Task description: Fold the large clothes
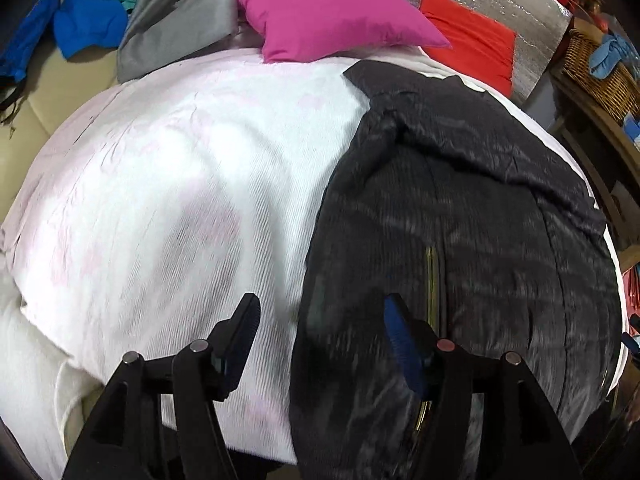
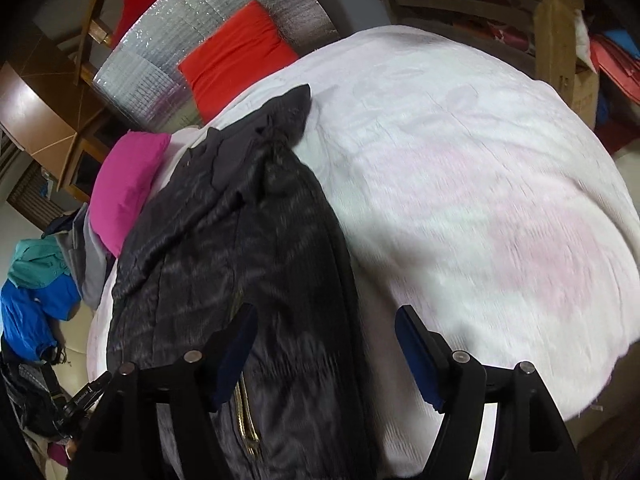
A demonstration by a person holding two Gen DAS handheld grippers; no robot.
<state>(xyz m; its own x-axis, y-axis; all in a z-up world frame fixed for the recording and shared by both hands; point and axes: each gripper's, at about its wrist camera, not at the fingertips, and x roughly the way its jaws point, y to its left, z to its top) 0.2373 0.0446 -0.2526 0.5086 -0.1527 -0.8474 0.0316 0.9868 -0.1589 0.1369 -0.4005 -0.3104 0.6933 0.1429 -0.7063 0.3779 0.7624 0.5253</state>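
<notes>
A white bedspread [image 1: 168,184] covers the bed, with a black jacket [image 1: 460,220] lying flat along one side, its brass zip [image 1: 431,284] showing. A pink pillow [image 1: 328,16] sits beyond its collar. The left tool [image 1: 320,320] hangs released over the jacket's edge, gripping nothing. The right tool [image 2: 326,334] hangs likewise unclenched and empty above the jacket's other edge.
</notes>
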